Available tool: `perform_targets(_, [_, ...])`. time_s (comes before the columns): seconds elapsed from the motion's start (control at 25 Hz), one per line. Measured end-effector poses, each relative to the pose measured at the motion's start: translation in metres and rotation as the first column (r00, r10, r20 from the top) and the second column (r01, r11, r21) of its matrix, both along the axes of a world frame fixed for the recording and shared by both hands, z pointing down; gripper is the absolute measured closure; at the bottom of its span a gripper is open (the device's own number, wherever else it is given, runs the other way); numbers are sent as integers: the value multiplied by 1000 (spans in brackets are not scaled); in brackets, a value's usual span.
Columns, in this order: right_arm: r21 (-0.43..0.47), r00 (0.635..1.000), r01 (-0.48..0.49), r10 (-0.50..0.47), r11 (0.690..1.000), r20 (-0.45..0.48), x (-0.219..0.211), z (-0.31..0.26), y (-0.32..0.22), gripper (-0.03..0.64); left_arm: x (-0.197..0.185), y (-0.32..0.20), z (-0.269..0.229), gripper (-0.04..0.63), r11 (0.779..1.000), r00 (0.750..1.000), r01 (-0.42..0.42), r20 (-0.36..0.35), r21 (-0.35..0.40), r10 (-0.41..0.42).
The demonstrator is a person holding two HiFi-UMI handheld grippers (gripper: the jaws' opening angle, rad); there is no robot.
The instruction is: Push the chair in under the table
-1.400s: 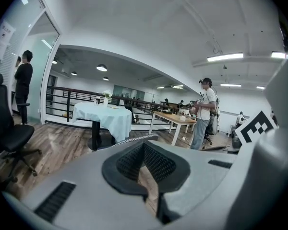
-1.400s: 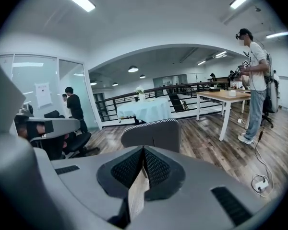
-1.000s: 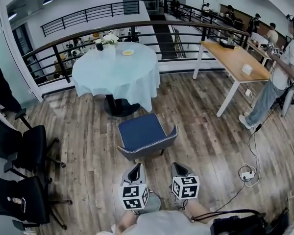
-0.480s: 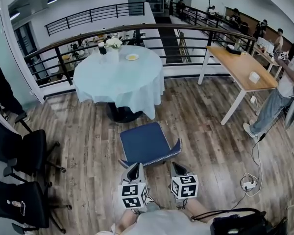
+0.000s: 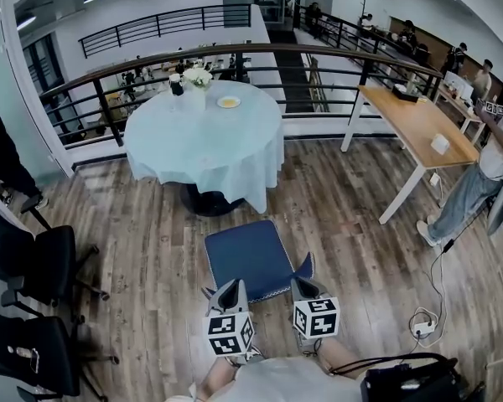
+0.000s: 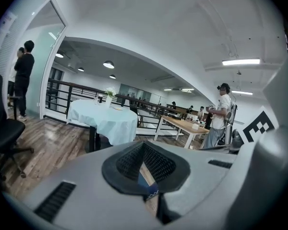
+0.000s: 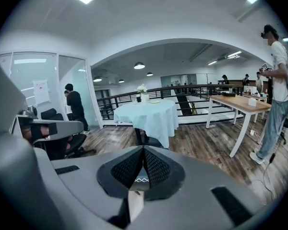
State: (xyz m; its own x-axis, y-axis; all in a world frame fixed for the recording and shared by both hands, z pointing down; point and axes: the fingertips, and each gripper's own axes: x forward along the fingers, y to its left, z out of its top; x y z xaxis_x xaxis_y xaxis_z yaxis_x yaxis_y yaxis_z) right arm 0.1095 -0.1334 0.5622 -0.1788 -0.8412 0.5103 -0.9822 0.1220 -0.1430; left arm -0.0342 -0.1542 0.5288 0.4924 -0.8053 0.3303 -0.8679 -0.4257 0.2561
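A blue padded chair [image 5: 248, 255] stands on the wood floor just in front of me, with its seat toward the round table [image 5: 203, 132] draped in pale blue cloth. Both grippers reach the near back edge of the chair. My left gripper [image 5: 230, 286] is shut and holds nothing; its pads [image 6: 151, 163] meet, with the chair's patterned rim [image 6: 152, 194] showing below them. My right gripper [image 5: 303, 283] is shut and empty too, by the backrest's right corner. In the right gripper view the table [image 7: 151, 115] lies straight ahead past the closed fingertips [image 7: 152, 167].
A white vase of flowers [image 5: 197, 80] and a plate [image 5: 228, 102] sit on the table. Black office chairs [image 5: 29, 262] line the left. A long wooden table [image 5: 412, 121] and a standing person [image 5: 486, 170] are at the right. A railing [image 5: 235, 53] runs behind. A floor cable [image 5: 422, 326] lies right.
Both grippers and I have advanced toward the chair and table. The chair now sits right at the fingertips, where a strip of floor showed before. The jaws stayed shut.
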Motion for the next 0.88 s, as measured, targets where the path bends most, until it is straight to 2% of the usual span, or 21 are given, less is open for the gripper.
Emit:
perform_targets(0.24, [13, 999, 44, -44, 999, 1, -4, -4, -30, 600, 3, -22, 3, 592, 1000, 1000, 26, -6, -6, -26])
perform_targets(0.52, [4, 996, 77, -77, 997, 41, 9, 2, -45, 600, 18, -24, 25, 592, 996, 999, 44, 24, -79, -42])
perform_targets(0.76, [-21, 982, 186, -185, 982, 47, 23, 3, -62, 600, 37, -30, 18, 592, 992, 995, 97, 28, -86, -94])
perform_targets(0.88, [-32, 969, 243, -241, 970, 59, 21, 6, -67, 600, 45, -26, 23, 592, 990, 995, 98, 24, -98, -96])
